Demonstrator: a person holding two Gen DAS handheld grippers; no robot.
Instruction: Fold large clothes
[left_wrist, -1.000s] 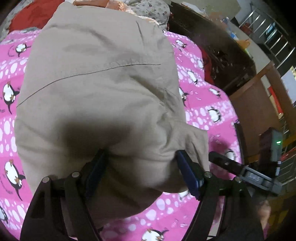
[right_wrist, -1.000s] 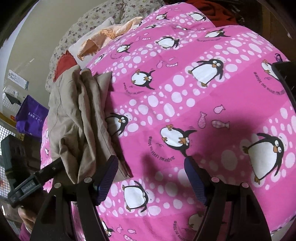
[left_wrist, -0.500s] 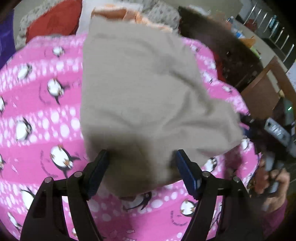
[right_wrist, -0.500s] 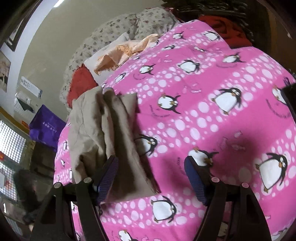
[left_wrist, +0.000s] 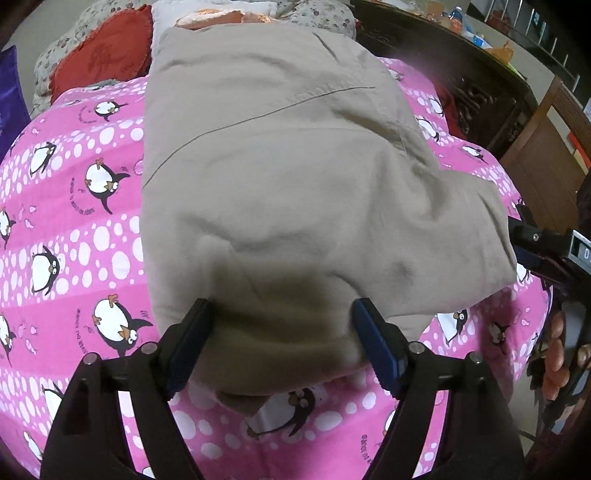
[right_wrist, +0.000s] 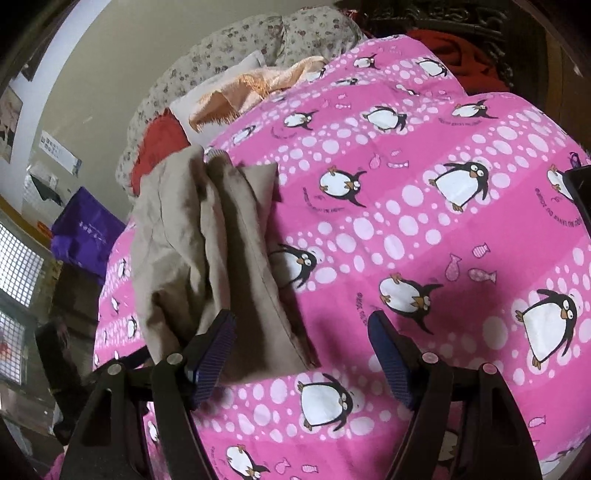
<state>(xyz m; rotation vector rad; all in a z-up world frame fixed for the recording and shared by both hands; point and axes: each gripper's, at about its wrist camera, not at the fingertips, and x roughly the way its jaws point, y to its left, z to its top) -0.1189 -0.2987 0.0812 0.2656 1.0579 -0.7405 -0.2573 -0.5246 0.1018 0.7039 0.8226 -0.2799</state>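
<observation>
Beige garment (left_wrist: 280, 177) lies lengthwise toward the pillows; left tool (left_wrist: 284, 347) and right tool (right_wrist: 299, 354) gape, holding nothing.

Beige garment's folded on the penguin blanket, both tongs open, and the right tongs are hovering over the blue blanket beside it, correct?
Nearly. The blanket under the right tongs is pink with penguins, not blue, as the right wrist view shows. The rest holds: the beige garment lies folded on it, the left tongs are open around its near edge, and the right tongs are open beside it.

Bed under a pink penguin-print quilt (right_wrist: 424, 229), folded beige garment (left_wrist: 295, 184) flat on it.
</observation>
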